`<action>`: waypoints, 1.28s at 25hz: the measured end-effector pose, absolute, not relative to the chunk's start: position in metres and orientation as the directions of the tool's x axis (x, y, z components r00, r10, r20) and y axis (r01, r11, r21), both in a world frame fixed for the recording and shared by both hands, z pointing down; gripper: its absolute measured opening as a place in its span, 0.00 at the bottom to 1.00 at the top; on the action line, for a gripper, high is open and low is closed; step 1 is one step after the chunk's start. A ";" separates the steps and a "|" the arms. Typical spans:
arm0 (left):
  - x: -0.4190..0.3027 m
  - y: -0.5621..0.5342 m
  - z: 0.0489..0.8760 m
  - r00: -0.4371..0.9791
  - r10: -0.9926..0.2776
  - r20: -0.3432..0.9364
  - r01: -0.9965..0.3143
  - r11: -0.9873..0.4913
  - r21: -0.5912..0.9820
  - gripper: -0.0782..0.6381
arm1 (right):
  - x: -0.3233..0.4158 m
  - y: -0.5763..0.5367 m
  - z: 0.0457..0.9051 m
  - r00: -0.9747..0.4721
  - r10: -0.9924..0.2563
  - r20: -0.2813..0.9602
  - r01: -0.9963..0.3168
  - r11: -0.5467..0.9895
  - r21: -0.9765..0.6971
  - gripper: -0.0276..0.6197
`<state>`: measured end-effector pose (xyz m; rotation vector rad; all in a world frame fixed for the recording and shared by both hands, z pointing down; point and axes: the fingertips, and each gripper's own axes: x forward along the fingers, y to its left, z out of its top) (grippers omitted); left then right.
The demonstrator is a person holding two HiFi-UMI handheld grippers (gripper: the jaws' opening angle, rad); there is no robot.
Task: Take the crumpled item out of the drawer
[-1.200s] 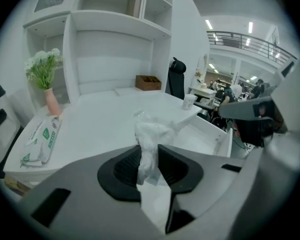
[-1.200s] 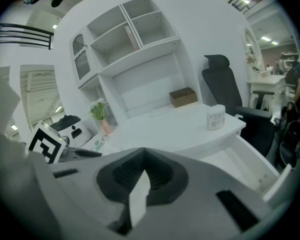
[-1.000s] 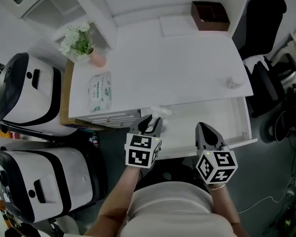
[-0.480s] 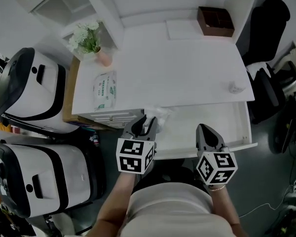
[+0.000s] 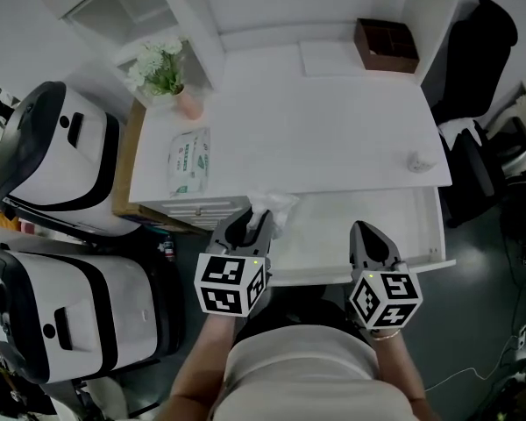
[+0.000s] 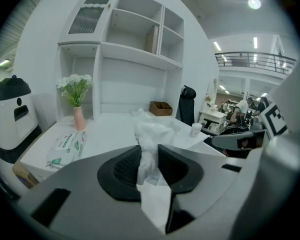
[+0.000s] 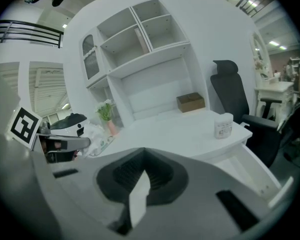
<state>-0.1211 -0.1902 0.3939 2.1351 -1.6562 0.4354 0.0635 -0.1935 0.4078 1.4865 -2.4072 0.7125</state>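
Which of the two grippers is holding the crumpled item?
The left gripper: its fingers pinch the crumpled white tissue; the right gripper holds nothing.

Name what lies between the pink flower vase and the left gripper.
In the head view, a flat white-and-green soft pack lies on the white desk, between the pink vase and the left gripper.

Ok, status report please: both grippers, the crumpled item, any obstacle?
Left gripper shut on crumpled white paper tissue. Right gripper shut, empty, at open white drawer front. Tissue near drawer's left end. Nothing in the way.
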 end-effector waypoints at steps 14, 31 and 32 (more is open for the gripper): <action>-0.130 -0.192 0.375 0.236 -0.874 0.425 -0.971 -0.198 0.130 0.24 | 0.066 -0.196 0.396 -0.454 -0.800 0.393 -0.889 0.379 -0.256 0.05; -0.132 -0.179 0.373 0.224 -0.881 0.417 -0.974 -0.189 0.126 0.24 | 0.060 -0.184 0.387 -0.489 -0.796 0.356 -0.872 0.436 -0.222 0.05; -0.132 -0.178 0.373 0.223 -0.881 0.417 -0.974 -0.187 0.125 0.24 | 0.060 -0.184 0.386 -0.491 -0.796 0.355 -0.871 0.440 -0.219 0.05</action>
